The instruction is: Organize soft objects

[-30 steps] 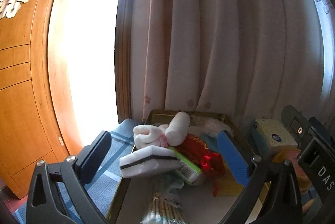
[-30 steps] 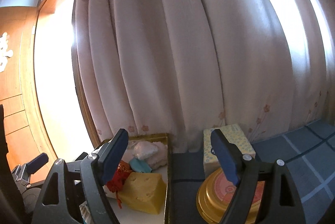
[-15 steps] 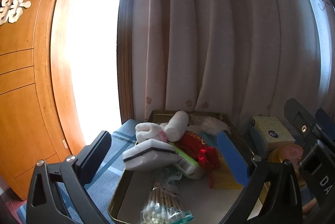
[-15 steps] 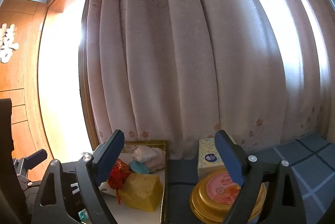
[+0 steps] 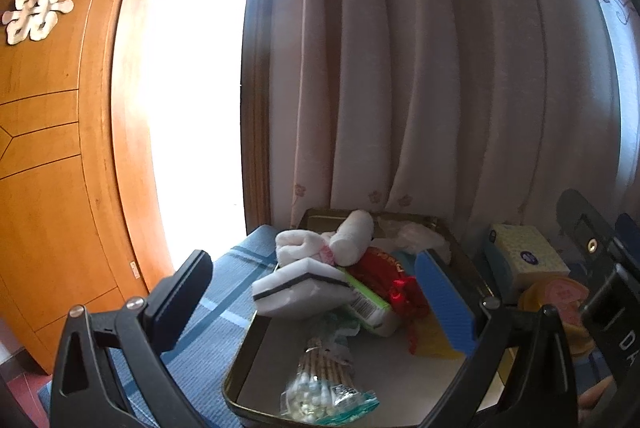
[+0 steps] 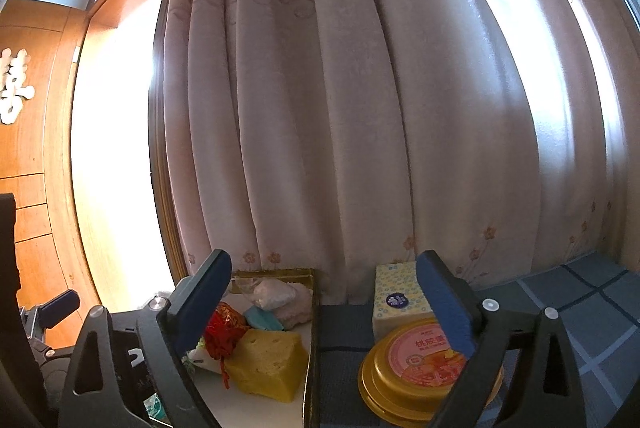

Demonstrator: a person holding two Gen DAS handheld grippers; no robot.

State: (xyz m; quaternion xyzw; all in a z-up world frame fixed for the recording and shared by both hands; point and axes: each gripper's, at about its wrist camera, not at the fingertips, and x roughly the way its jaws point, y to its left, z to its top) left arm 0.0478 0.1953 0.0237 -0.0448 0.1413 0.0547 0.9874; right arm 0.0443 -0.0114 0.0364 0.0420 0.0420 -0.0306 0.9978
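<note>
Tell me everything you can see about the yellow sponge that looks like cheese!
The yellow sponge is a chunky wedge, soft and foamy-looking, with small holes like cheese. It lies inside the gold-rimmed tray, near its right wall, on the white floor. A red shiny bag lies against its left side. Nothing grips it. From the left wrist camera only a yellow corner shows, mostly hidden behind that gripper's blue finger.

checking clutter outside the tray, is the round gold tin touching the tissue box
Cannot tell: in the right wrist view the gold tin overlaps the tissue box, hiding any gap.
</note>
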